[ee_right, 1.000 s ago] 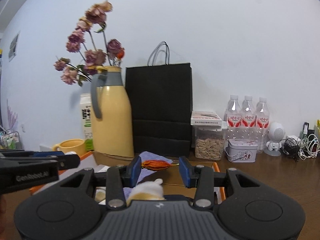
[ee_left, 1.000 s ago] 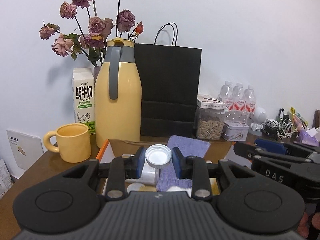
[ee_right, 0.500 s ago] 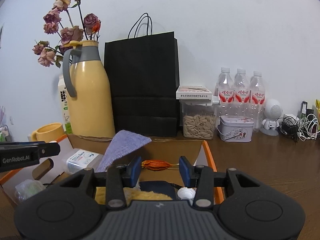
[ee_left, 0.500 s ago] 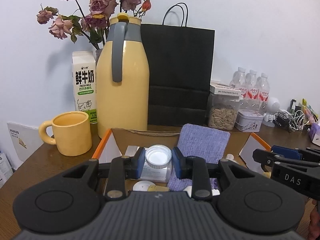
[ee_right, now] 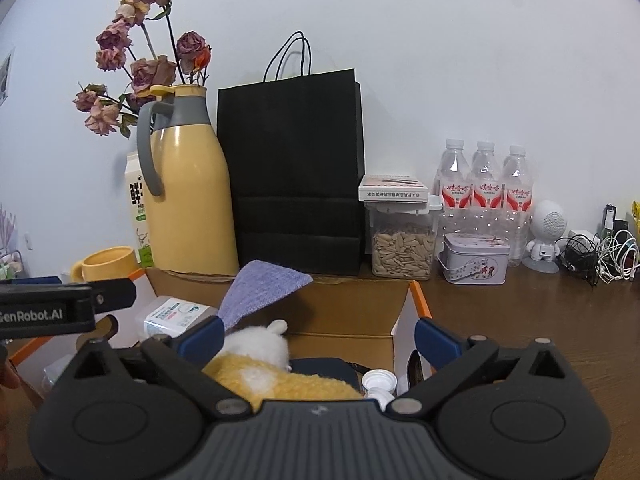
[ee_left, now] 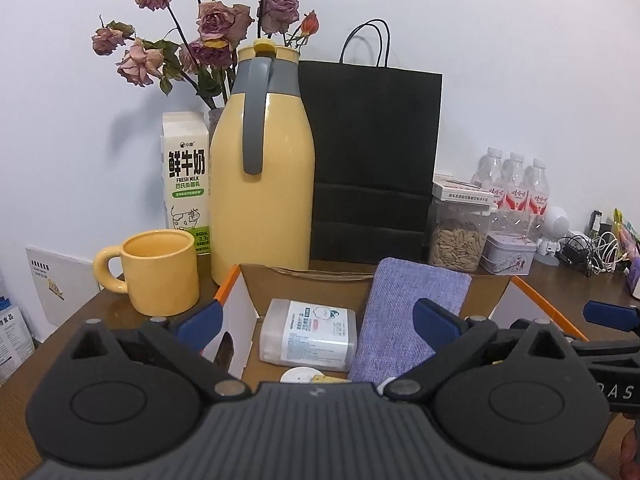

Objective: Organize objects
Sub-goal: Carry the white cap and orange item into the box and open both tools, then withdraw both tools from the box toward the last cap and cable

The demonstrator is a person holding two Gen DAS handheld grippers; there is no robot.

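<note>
Against the white wall stood a yellow flask, a black bag and a jar of seeds, all on a brown table with an open box in front. Both grippers hung over that box. A second before, the left gripper had been clamped on a clear tub with a white cap, and the right gripper had been pinching a yellow and white plush toy. Now both sets of jaws had just swung wide apart and gripped nothing. The tub lay on its side on the box floor, between the left jaws but untouched, just beside a purple cloth that leaned on the back wall. The toy rested in the box under the right gripper, near a small white cap; its body was partly hidden by the gripper, so I could not tell how it lay. Both hands had also sunk a little toward the box. I judged that two items had been dropped in together, so each hand was free for the next thing to tidy.
</note>
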